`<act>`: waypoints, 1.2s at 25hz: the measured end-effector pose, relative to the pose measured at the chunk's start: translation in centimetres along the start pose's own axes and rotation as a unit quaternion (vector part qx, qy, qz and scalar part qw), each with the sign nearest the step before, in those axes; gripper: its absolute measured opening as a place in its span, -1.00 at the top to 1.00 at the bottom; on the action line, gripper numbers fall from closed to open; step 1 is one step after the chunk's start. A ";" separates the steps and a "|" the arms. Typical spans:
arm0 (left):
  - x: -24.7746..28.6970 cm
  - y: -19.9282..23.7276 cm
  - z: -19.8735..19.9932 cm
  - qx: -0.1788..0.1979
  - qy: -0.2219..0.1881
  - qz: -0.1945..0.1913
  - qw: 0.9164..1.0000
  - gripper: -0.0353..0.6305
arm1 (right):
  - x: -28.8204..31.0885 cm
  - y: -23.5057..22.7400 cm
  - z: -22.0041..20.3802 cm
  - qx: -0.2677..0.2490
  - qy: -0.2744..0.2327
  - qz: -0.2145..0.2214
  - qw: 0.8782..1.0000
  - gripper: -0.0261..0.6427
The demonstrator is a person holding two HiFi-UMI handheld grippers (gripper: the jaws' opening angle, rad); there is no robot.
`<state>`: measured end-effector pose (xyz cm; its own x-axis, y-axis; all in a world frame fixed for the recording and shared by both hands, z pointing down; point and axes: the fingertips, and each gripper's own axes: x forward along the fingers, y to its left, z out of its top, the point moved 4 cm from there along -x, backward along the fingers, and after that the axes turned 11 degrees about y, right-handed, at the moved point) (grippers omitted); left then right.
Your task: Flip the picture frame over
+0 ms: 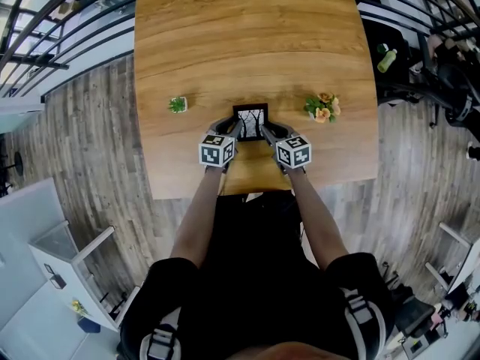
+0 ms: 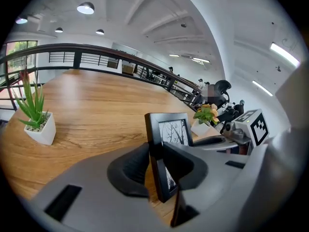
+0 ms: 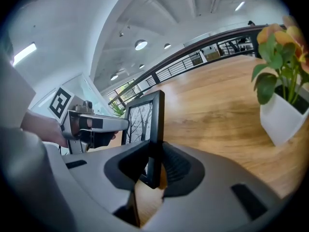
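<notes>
Clamping a picture frame [image 1: 250, 118] by its two side edges, a person stands at the 6 o'clock edge of a wooden bench [image 1: 247, 43].

From left to right:
- A small green plant [image 1: 178, 105] in a white pot sits at 9 o'clock from the frame, well apart.
- The left gripper [image 1: 235, 130] has its fingers clenched on the frame's left edge.
- The frame is black, with a bare-tree print facing up toward the person. It is held tilted near the bench's 6 o'clock edge. Whether its lower edge touches the wood cannot be told.
- The right gripper [image 1: 265, 131] has its fingers clenched on the right edge.
- A potted flowering plant [image 1: 322, 108] sits at 3 o'clock from the frame, well apart.

To flip well, both wrists should probably roll together at one pace with equal squeeze, so the narrow edges neither slip nor twist. The frame should meet the bench gently, between the two pots.
</notes>
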<state>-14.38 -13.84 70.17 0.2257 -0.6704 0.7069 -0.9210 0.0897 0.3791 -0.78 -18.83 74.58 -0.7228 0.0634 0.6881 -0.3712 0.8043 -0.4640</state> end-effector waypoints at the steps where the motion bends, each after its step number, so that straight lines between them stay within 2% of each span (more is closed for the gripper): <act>1: 0.1 0.2 0.1 0.003 0.000 0.004 1.000 0.59 | 0.1 0.0 0.1 -0.003 0.000 -0.004 1.000 0.64; 7: 1.2 0.9 -0.1 0.000 0.001 0.018 1.000 0.58 | 0.8 -0.5 0.2 -0.008 0.002 -0.026 1.000 0.62; 15: 2.7 1.8 -0.5 0.005 0.017 0.043 0.999 0.57 | 1.6 -0.6 0.3 -0.028 0.008 -0.081 0.996 0.60; 26: 4.1 2.4 -0.9 0.038 0.041 0.087 0.995 0.56 | 2.2 -0.5 0.6 -0.065 0.026 -0.118 0.991 0.61; 30: 4.2 2.5 -1.0 0.029 0.040 0.084 0.995 0.56 | 2.1 -0.5 0.4 -0.068 0.026 -0.116 0.991 0.60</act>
<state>-15.38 -15.75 74.68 0.0901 -0.5892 0.8029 -0.9639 0.1512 0.2191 -2.40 -19.32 76.02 -0.5951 -0.1039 0.7969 -0.4387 0.8728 -0.2138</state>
